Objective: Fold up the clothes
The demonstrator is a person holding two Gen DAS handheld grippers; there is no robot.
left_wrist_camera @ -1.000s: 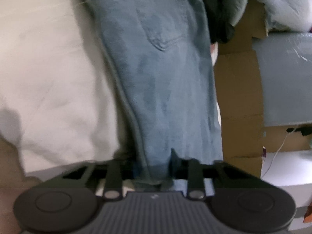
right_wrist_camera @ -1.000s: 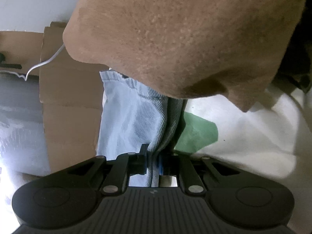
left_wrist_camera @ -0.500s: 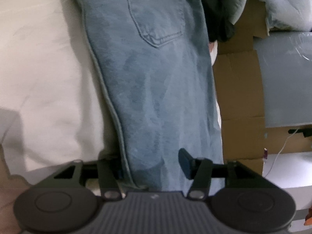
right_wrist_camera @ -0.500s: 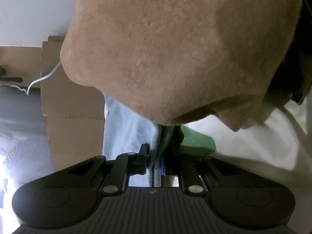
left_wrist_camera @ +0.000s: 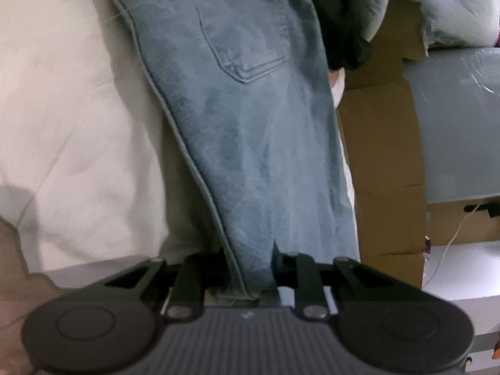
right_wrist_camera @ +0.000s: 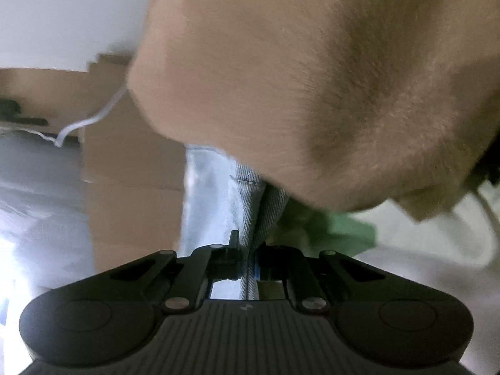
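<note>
**Both grippers clamp the jeans**

The left gripper (left_wrist_camera: 250,276) has just been closing: half a second ago its jaws stood wide with the denim loose between them, and now they pinch the near edge of the jeans (left_wrist_camera: 250,131), seam and hem gathered between the pads. From that grip the jeans run straight ahead, away from the tool, with a back pocket (left_wrist_camera: 247,50) showing far forward. A white sheet (left_wrist_camera: 72,118) lies to the left of the denim and under it; cardboard boxes (left_wrist_camera: 384,168) stand to the right, with grey bedding beyond them.

The right gripper (right_wrist_camera: 249,264) has also been closing and is now nearly shut on a folded denim edge, the cloth squeezed thin between its pads. Right ahead of it and above, a tan fleece garment (right_wrist_camera: 328,87) fills most of the view, larger than a second ago, and hides how far the jeans reach. A green patch (right_wrist_camera: 340,228) on white fabric sits just ahead to the right; cardboard and a white cable (right_wrist_camera: 90,122) lie to the left.

With both ends now held, the jeans look ready to be lifted or carried over into a fold. The likely risk is the tan garment dragging along, since it lies on the denim near the right grip.
</note>
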